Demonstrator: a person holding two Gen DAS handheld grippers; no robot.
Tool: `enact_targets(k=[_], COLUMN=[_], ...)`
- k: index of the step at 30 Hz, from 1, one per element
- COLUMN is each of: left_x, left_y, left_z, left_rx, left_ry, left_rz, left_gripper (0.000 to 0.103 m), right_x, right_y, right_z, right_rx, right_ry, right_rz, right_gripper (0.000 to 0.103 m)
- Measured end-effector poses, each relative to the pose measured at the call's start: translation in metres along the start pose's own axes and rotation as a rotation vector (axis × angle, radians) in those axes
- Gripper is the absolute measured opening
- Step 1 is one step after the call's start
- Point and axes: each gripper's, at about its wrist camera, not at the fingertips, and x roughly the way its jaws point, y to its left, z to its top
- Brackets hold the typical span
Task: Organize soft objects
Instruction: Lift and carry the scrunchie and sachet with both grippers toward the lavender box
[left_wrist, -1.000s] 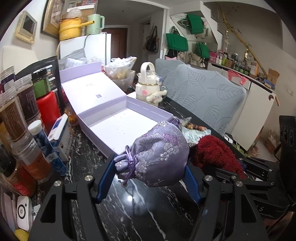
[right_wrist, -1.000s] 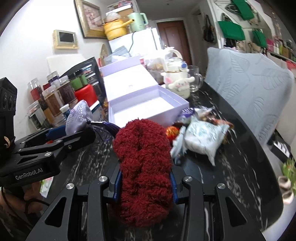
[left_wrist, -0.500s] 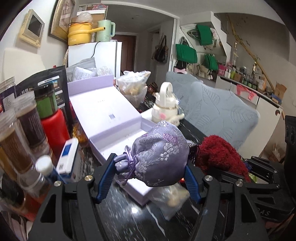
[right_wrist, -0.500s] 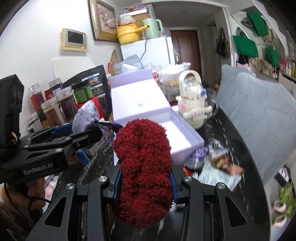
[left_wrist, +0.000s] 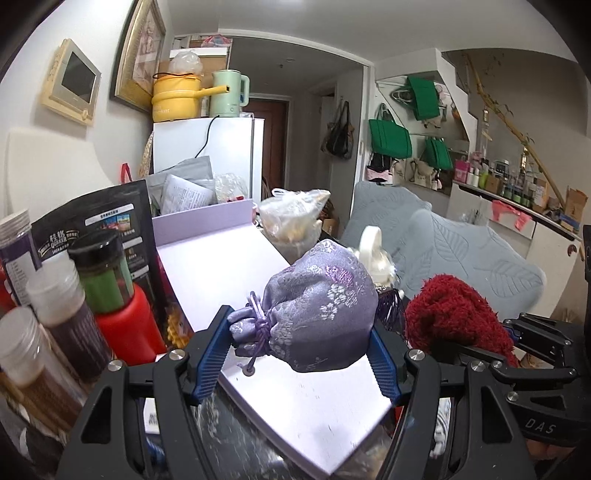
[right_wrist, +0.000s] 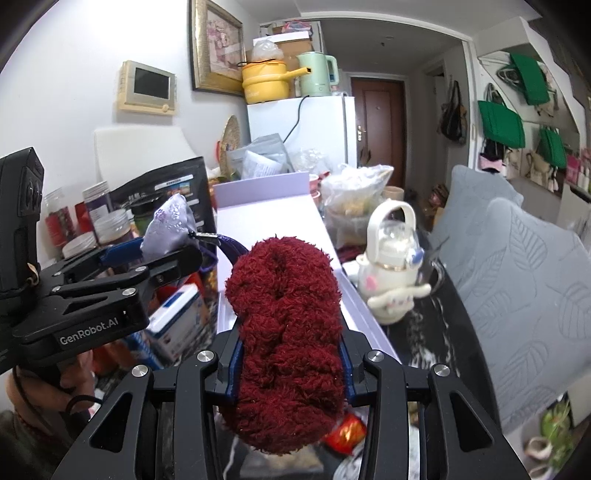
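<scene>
My left gripper (left_wrist: 299, 354) is shut on a purple embroidered drawstring pouch (left_wrist: 317, 310) and holds it above the near end of the open lavender box (left_wrist: 314, 406). My right gripper (right_wrist: 291, 354) is shut on a fluffy dark red knitted piece (right_wrist: 288, 332), lifted above the table just right of the left gripper. The red piece also shows in the left wrist view (left_wrist: 454, 317). The pouch also shows in the right wrist view (right_wrist: 170, 229), at the left. The box (right_wrist: 266, 229) lies ahead with its lid folded back.
Jars and a red bottle (left_wrist: 125, 328) crowd the left side beside a black bag (left_wrist: 103, 229). A white kettle with a plush toy (right_wrist: 395, 273) stands right of the box. Snack packets (right_wrist: 343, 432) lie on the black marble table (right_wrist: 443, 339). A grey cushioned chair (right_wrist: 524, 280) is on the right.
Both grippers have risen and tilted up while still holding their loads. The box now sits lower and closer under the pouch. The table with the packets has dropped out of view.
</scene>
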Motion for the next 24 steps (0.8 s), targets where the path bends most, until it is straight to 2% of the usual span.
enact_targets(k=[5,10,13,18,21,24], left_x=[0.018,0.032,0.036,0.046,0.059,0.069], left_y=[0.015,0.024,0.032,0.042,0.044,0.046], left_z=[0.016,0.031,0.04,0.046,0.042,0.039], left_rx=[-0.044,-0.041,-0.059,-0.069,-0.049,-0.06], left_ry=[0.008,0.011,-0.004,-0.03,0.0,0.043], left_rz=[0.001,0.032,0.035,0.079,0.109,0.101], left_gripper=[0.068,0.068,0.068,0.068,0.068,0.068], right_x=[0.012,0.025,0.031,0.05,0.065,0.079], right_y=[-0.001,-0.003,-0.003,-0.006,-0.01,-0.014], right_z=[0.016,0.033,0.045,0.057,0.058,0.058], right_rx=[-0.01,-0.025,-0.029,-0.035,-0.046,-0.047], right_ry=[-0.013,-0.03,-0.047,-0.047,-0.029,-0.012], right_rz=[-0.003,-0.005,0.006,0.013,0.018,0.014], right_gripper=[0.04,0.04,0.04,0.04,0.04,0.04])
